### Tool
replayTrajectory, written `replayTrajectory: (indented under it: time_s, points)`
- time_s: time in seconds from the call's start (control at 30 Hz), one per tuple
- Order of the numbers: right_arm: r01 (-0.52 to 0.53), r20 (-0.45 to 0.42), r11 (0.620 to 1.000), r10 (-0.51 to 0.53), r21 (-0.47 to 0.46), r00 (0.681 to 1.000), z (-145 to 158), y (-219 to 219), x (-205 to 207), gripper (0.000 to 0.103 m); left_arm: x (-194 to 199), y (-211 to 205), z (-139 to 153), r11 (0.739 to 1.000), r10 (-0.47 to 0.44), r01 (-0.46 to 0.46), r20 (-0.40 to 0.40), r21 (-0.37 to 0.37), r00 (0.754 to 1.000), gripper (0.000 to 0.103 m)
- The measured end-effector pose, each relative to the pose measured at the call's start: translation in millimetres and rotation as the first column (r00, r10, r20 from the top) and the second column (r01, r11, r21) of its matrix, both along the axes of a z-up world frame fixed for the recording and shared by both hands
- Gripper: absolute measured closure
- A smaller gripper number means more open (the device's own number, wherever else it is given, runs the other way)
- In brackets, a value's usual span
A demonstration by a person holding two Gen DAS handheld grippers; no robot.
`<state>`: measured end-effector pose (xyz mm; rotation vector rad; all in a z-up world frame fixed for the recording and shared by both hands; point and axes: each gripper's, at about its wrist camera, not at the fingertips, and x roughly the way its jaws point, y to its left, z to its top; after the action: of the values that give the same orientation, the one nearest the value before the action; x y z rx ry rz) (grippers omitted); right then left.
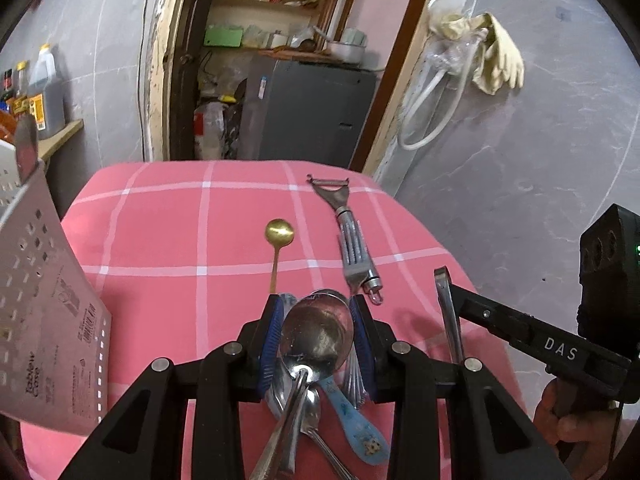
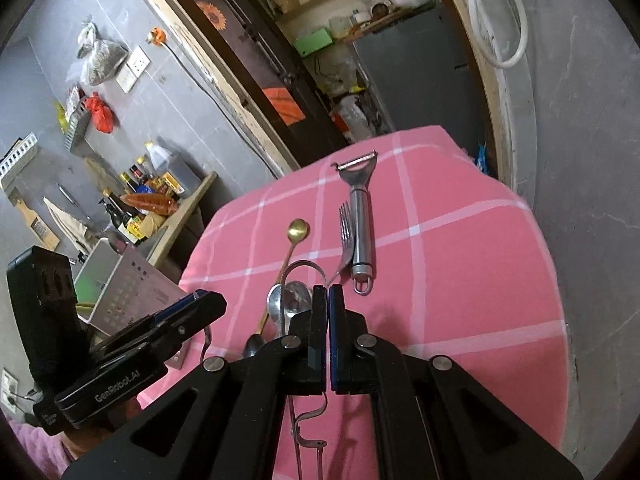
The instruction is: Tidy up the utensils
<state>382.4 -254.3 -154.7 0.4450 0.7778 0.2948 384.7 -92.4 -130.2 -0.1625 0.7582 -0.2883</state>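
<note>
Left gripper (image 1: 317, 302), nearest the lens: blue pads part-way closed on the bowl of a large spoon (image 1: 316, 336), which fills the gap between them. Spoon handle runs back toward the camera.

Under that gripper, a loose heap of cutlery (image 1: 308, 408) lies on the pink checked cloth (image 1: 160, 240): smaller spoons, fork tines, and one blue-handled piece (image 1: 352, 416). The heap is on the near side of the peeler (image 1: 340, 200), with most of the cloth between them.

Right gripper (image 2: 328, 292): jaws pressed together with no visible gap, pinching a thin metal utensil (image 1: 450, 312). Its flat end stands up past the fingertips, near-right of the peeler. What kind of utensil it is I cannot tell. A hand (image 1: 568, 420) grips the handle of this tool.

Gold spoon (image 1: 279, 232) lies left of the peeler, bowl pointing away, its handle running back under the left gripper.

Fork (image 1: 354, 252) lies along the peeler's steel handle, touching it, tines toward the blade end.

Peeler lies near the far right corner of the cloth, blade end farthest.

Grey perforated case (image 1: 40, 280) stands tilted at the cloth's edge, far left of the peeler.

Beyond the peeler, an open doorway with a grey cabinet (image 1: 308, 112).
</note>
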Motion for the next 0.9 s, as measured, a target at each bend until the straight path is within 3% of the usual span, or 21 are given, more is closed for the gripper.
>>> replayTrajectory:
  time_s: [0.47,0.9]
  points:
    - [0.039,0.139,0.999,-0.038,0.001,0.99,62,3,-27,0.101,-23,17,62,0.999,0.006,-0.001,0.122,-0.041,0.992,0.071]
    - [-0.031,0.351,0.999,0.04,-0.031,0.936,169,59,-21,0.101,-38,67,158,0.995,0.069,-0.048,0.255,-0.087,0.964,0.071]
